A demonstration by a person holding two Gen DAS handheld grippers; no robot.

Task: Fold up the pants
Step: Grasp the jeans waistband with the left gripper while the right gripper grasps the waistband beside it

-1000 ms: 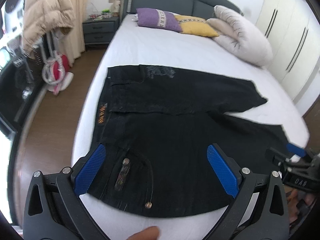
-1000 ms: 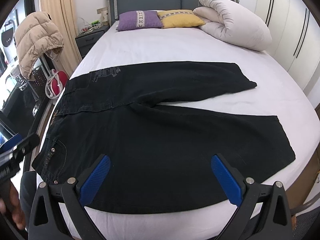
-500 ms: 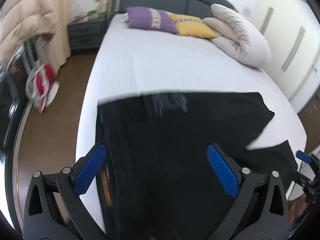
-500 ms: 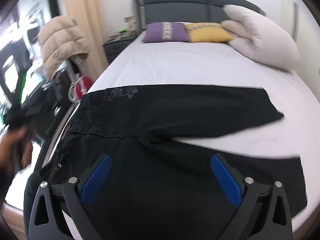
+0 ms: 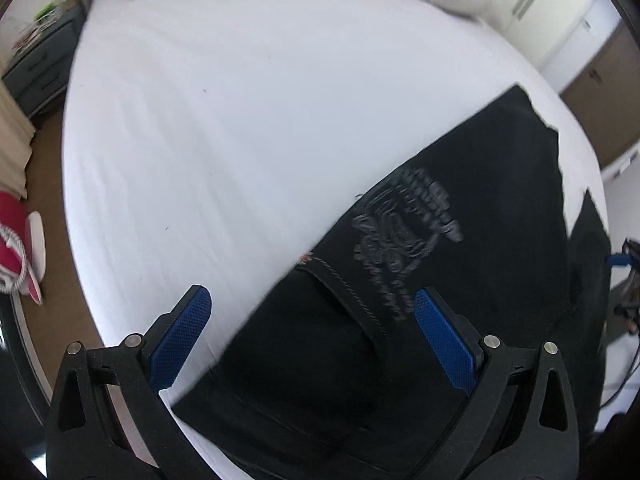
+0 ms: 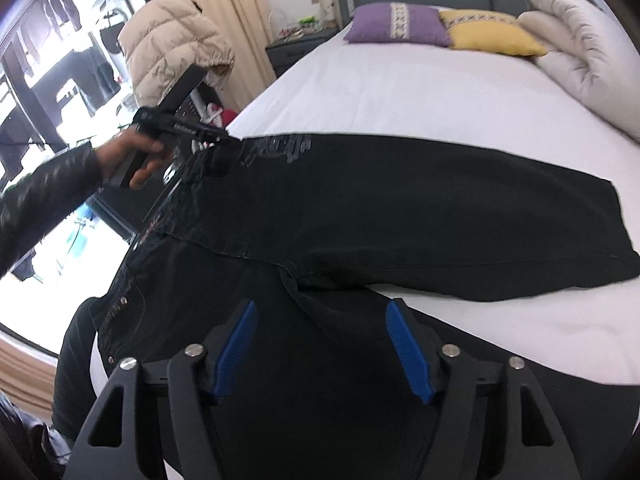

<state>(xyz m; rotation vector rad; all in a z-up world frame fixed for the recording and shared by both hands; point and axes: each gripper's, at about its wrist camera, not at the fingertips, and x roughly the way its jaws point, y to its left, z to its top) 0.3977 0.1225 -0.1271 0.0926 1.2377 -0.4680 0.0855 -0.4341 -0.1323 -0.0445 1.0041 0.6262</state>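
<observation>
Black pants [image 6: 400,208] lie spread on the white bed [image 6: 440,92], waist to the left and both legs running right. My left gripper [image 5: 312,336] is open and points down over the far waist corner, just above the grey print [image 5: 404,232]. The cloth's edge passes between its blue pads [image 5: 184,340] without being pinched. The right wrist view shows that gripper [image 6: 216,140] at the same corner, held by a hand [image 6: 136,156] in a dark sleeve. My right gripper [image 6: 322,350] hovers over the near leg by the crotch. Its jaws are closing, with cloth below them but not gripped.
Purple [image 6: 396,24] and yellow [image 6: 492,38] pillows and a rolled white duvet [image 6: 580,52] lie at the headboard. A beige puffer jacket [image 6: 172,48] hangs left of the bed near a nightstand [image 6: 292,46]. A red item [image 5: 12,248] lies on the floor. Wardrobe doors [image 5: 560,12] stand at the right.
My left gripper swept from the near waist pocket across to the far waist corner and tipped downward. My right gripper came closer to the crotch and its jaws narrowed.
</observation>
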